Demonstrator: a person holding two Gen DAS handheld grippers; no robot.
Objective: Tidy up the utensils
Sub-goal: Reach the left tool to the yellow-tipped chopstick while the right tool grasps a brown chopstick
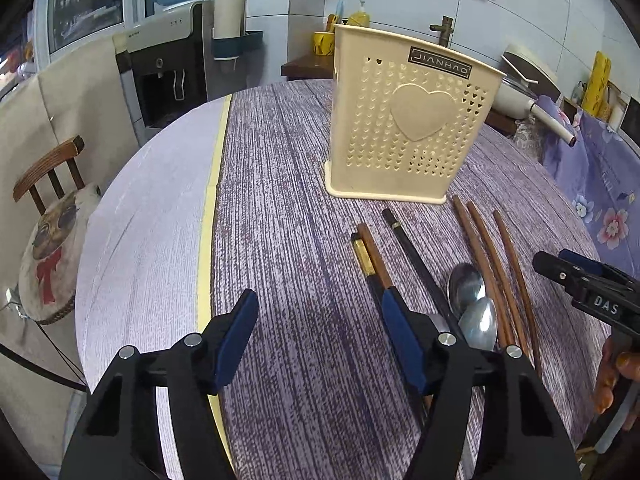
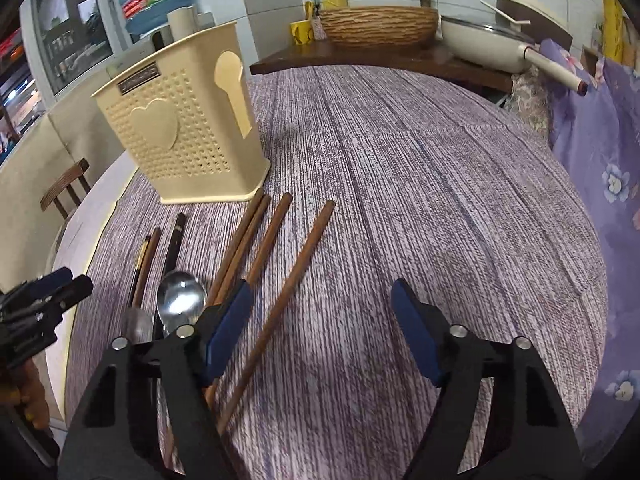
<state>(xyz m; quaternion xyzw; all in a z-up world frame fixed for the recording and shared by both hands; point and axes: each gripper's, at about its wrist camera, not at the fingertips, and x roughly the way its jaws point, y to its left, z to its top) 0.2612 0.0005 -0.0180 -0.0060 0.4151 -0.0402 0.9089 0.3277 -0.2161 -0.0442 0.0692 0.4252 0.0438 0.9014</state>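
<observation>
Both my grippers, left [image 1: 320, 320] and right [image 2: 322, 310], have fingers wide and empty, so I'd straddle one chopstick [image 2: 288, 292] squarely before heading to the holder [image 2: 180, 136].

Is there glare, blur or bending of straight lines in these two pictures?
Left wrist view: sharp; the holder bulges from fisheye bending, and the spoons reflect light. Right wrist view: glare on the spoon bowl; the window area looks smeared; the table edge curves.

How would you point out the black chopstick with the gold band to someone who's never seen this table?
Find the cream utensil holder on the purple table. In front of it lie chopsticks and spoons. The black chopstick is dark with a thin gold band; most others are brown wood.
</observation>
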